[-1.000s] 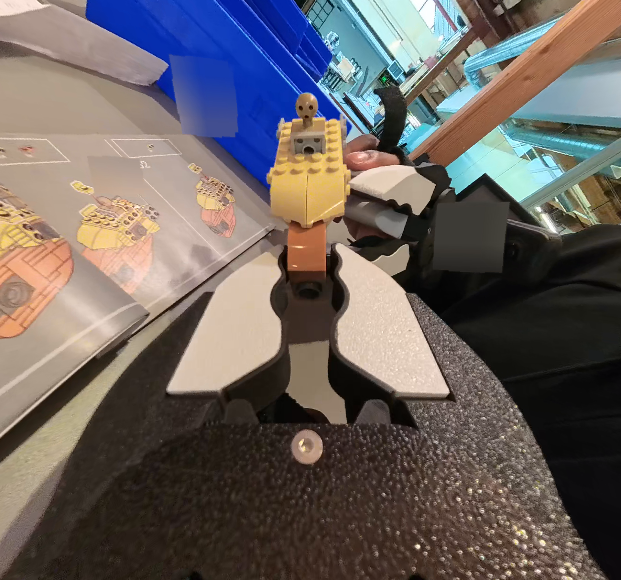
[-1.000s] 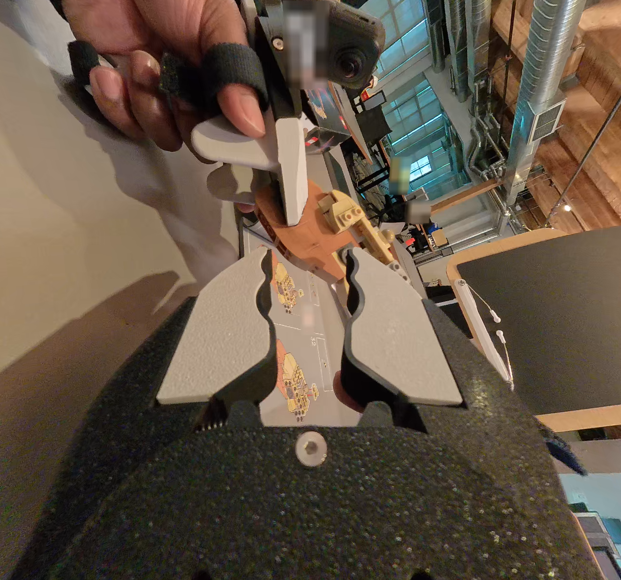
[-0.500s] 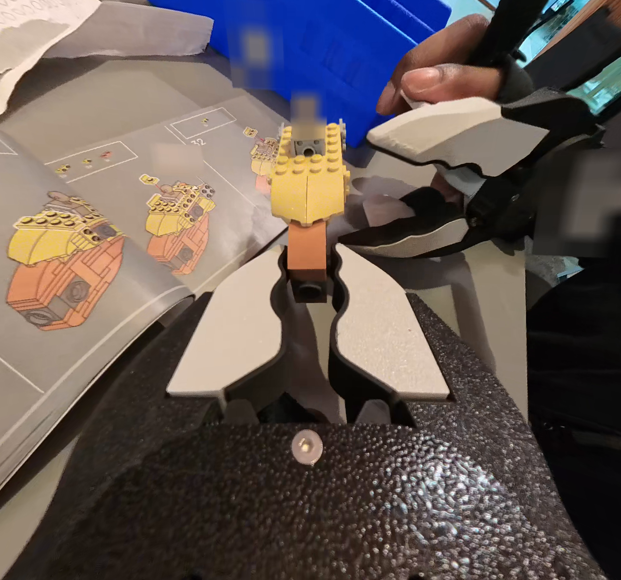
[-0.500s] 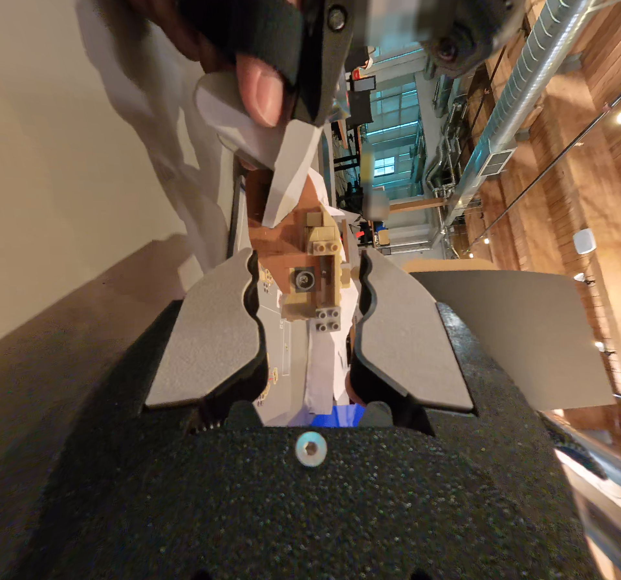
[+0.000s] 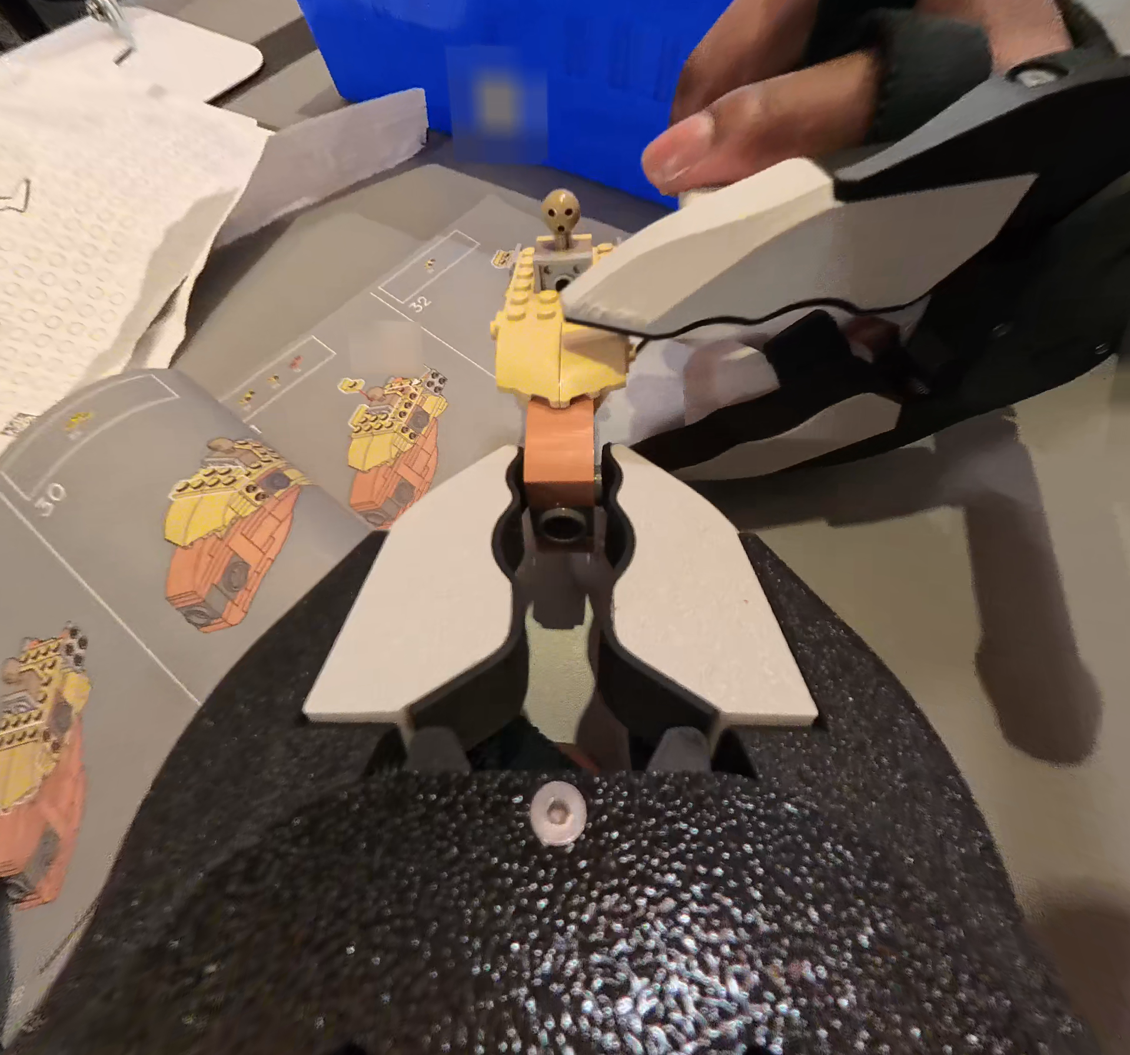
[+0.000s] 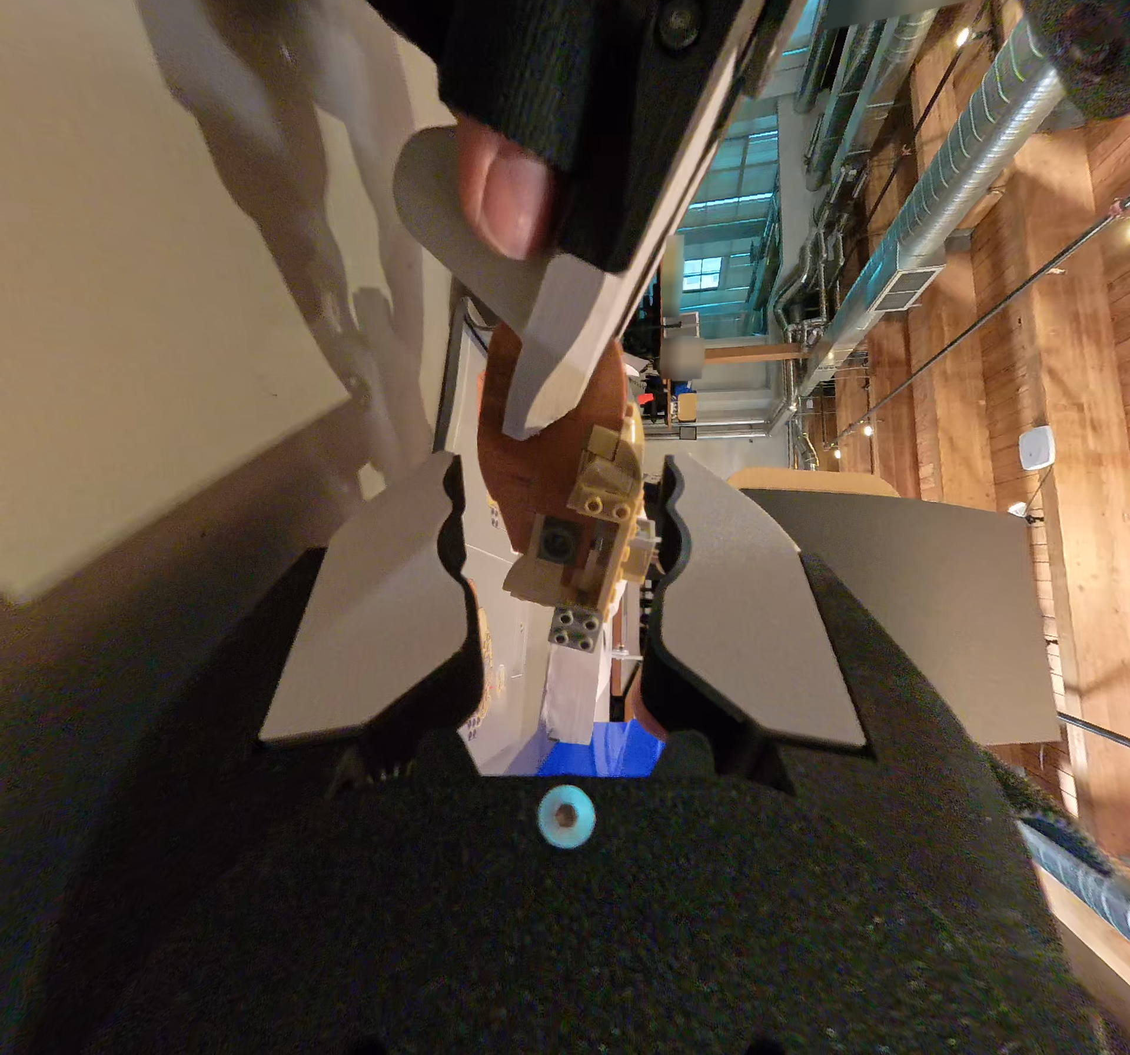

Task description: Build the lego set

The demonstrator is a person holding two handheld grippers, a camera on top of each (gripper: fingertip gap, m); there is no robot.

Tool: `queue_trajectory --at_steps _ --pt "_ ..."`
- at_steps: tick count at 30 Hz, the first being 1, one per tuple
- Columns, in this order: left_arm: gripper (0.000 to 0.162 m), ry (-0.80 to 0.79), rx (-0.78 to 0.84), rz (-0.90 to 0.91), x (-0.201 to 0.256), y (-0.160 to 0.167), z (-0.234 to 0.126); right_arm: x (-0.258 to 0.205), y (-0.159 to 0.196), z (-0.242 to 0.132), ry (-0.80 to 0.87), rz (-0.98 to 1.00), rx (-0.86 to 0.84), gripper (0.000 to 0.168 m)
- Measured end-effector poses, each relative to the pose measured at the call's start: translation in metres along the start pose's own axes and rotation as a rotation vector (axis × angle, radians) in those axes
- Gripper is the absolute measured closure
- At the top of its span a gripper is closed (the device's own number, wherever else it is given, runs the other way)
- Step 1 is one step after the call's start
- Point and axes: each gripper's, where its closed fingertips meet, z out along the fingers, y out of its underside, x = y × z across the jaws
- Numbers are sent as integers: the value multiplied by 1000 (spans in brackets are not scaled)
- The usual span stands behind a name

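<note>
Still, lego model (image 5: 559, 353) between left tongs (image 5: 559, 478), astride open right tongs (image 6: 559, 536).

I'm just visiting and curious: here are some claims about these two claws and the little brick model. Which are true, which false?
1. The left claw is shut on the lego model, gripping its brown base. True.
2. The right claw is clamped on the model. False: it is open, with the model between its fingers.
3. An open instruction booklet lies on the table. True.
4. The bin behind the model is red. False: it is blue.
5. A small tan ball-shaped piece tops the model. True.
</note>
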Motion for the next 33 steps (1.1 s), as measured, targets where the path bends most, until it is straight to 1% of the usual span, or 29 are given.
queue_trajectory --at_steps 5,10,20,33 --pt "140 36 17 -34 4 -1 0 0 2 3 32 -44 -26 114" --pt "140 59 43 -61 6 -4 -1 2 1 2 40 -45 -23 114" --pt "140 67 65 -47 9 -6 -2 3 1 0 11 -24 -26 115" --pt "140 63 84 -21 10 -9 -2 5 1 -2 15 -35 -22 115"
